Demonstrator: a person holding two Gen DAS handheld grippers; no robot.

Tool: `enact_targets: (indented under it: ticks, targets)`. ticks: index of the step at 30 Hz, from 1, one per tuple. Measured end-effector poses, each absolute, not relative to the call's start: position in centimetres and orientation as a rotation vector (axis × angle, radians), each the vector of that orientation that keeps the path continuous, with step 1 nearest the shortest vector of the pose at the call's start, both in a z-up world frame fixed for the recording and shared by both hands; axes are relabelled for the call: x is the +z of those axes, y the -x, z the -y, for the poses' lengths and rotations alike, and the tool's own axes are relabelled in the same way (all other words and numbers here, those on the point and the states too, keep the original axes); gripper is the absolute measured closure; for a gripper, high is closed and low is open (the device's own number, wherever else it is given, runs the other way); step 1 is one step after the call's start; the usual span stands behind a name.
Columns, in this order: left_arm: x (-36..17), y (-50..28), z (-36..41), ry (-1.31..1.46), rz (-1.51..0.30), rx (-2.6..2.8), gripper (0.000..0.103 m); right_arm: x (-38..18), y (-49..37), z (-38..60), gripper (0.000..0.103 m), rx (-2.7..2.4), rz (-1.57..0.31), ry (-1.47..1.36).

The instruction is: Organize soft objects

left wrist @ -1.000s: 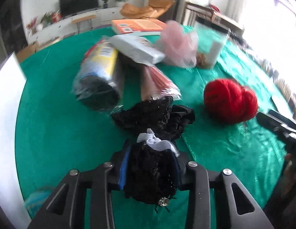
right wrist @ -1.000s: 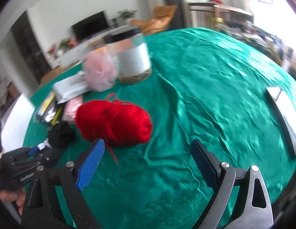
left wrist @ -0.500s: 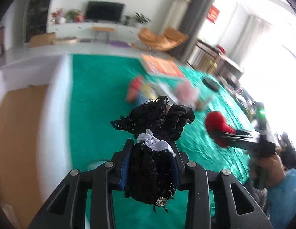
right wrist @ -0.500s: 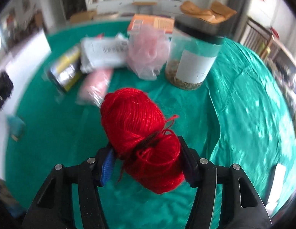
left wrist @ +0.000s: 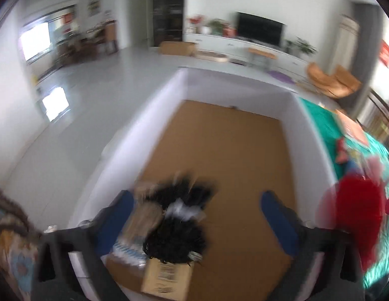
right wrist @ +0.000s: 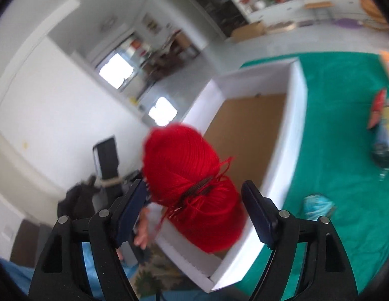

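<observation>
My left gripper [left wrist: 194,223] is open over a white box [left wrist: 309,130] with a brown cardboard floor. A black lacy bundle with a white band [left wrist: 179,220] lies loose inside the box, below and between the fingers. My right gripper [right wrist: 194,210] holds a red yarn ball [right wrist: 191,183] between its jaws above the box's near corner [right wrist: 292,130]; the jaws stand fairly wide, and the left pad touches the yarn. The yarn also shows blurred in the left wrist view [left wrist: 355,215].
The green tablecloth [right wrist: 339,115] lies right of the box, with a blue yarn ball [right wrist: 317,205] and packaged items [right wrist: 382,135] on it. A brown cardboard piece with a label [left wrist: 169,276] and a tan object [left wrist: 146,215] lie in the box.
My left gripper swung over the white box, opened and let the black bundle drop inside. My right gripper carried the red yarn from the table to above the box, and its jaws widened.
</observation>
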State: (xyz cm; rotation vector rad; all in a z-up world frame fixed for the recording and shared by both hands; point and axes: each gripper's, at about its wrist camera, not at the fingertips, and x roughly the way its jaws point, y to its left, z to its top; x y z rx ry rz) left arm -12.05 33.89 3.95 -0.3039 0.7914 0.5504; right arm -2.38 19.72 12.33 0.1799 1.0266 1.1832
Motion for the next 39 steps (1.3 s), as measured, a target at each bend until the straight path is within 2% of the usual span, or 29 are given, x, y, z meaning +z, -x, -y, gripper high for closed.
enact_targets:
  ticks: [5,8,11,15,16,17,18,21,34,36,38,39]
  targets:
    - [3.3,14.0,-35.9,0.449,-0.706,0.587,0.001,8.6,-0.5,-15.5,0.022,1.002,-0.942,-0.112]
    - [3.4,14.3,-35.8,0.548,-0.661,0.552,0.001,4.5,-3.5,-12.6,0.021,0.825,-0.996,-0.012]
    - [3.9,13.4,-34.8,0.582,-0.64,0.484,0.001,1.3,-4.1,-14.3,0.021,0.859,-1.061,0.045]
    - [5.0,11.7,-31.7,0.513,-0.639,0.407,0.001,-1.6,-2.7,-18.6,0.023,0.877,-1.017,0.198]
    - [5.2,11.4,-31.0,0.49,-0.638,0.392,0.001,-2.4,-2.8,-19.4,0.025,0.862,-1.014,0.235]
    - [5.5,11.0,-30.2,0.462,-0.636,0.376,0.001,-2.9,-3.2,-19.7,0.049,0.851,-1.022,0.235]
    - [5.8,10.8,-29.3,0.427,-0.636,0.359,0.001,-3.2,-3.3,-19.6,0.052,0.834,-1.017,0.222]
    - [6.4,9.9,-26.8,0.357,-0.648,0.297,0.001,-2.8,-3.6,-17.2,0.053,0.775,-0.975,0.19]
    - [5.2,3.6,-9.8,0.16,-0.778,-0.135,0.001,0.1,-11.1,9.5,0.052,0.21,-0.911,-0.06]
    - [4.3,2.8,-8.4,0.155,-0.814,-0.153,0.001,-0.5,-12.3,11.3,0.046,0.188,-0.879,-0.13]
    - [3.4,2.3,-7.6,0.14,-0.836,-0.157,0.001,-0.9,-12.5,13.0,0.025,0.187,-0.888,-0.204]
    - [2.8,2.0,-7.1,0.123,-0.849,-0.149,0.001,-0.9,-12.2,14.0,0.025,0.187,-0.897,-0.241]
